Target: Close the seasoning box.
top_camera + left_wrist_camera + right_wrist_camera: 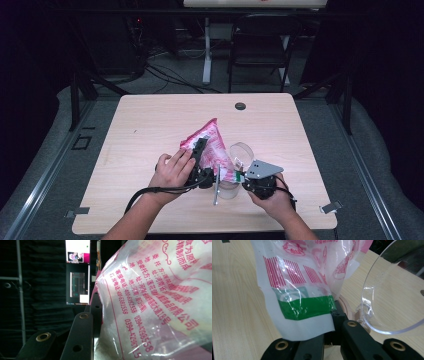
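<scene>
Pink printed bag (212, 145), tilted over clear jar (235, 170) on worktop (150, 125): left gripper (200, 150) fingers clamp its body, right gripper (245, 176) fingers pinch its lower corner; best tipped slowly, mouth kept over jar.

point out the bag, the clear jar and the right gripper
bag (212, 142), high view, on its pink printed face
clear jar (242, 153), high view, on its round open lid
right gripper (331, 322), right gripper view, between the jaw tips where they pinch the bag's corner

Dim room, black curtains, folding chair (263, 42) behind wooden table (150, 125)
</scene>
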Demonstrator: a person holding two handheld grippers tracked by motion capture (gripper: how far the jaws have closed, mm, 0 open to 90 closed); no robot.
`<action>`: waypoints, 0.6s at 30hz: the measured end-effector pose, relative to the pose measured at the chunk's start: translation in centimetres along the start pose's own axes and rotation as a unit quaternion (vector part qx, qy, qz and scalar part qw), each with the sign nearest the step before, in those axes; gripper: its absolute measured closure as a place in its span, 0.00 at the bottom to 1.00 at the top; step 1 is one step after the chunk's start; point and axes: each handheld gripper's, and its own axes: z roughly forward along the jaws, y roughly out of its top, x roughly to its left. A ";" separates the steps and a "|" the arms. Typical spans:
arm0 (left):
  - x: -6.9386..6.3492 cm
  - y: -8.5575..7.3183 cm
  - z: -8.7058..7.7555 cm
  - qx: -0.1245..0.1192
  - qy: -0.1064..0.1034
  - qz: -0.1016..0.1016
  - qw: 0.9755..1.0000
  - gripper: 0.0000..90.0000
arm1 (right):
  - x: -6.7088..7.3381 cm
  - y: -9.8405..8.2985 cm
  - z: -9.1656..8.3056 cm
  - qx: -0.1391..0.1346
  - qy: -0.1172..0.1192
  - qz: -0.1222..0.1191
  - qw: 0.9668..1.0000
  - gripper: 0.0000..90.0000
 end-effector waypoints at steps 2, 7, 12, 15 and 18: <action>-0.1 -0.2 0.1 0.002 -0.003 -0.005 1.000 0.80 | 0.0 0.1 0.0 0.001 -0.001 0.001 1.000 1.00; -0.4 -0.8 0.2 0.016 -0.020 -0.031 0.999 0.81 | 0.1 0.3 0.2 -0.001 -0.003 0.004 1.000 1.00; -0.9 -1.3 0.2 0.018 -0.030 -0.050 0.998 0.81 | 0.1 0.4 0.1 -0.007 -0.008 0.006 1.000 1.00; -0.9 -1.5 0.2 0.019 -0.036 -0.064 0.997 0.81 | 0.1 0.6 -0.1 -0.011 -0.014 0.005 1.000 1.00; -0.9 -1.7 0.2 0.021 -0.046 -0.076 0.996 0.81 | -0.1 0.7 -0.3 -0.016 -0.016 0.008 1.000 1.00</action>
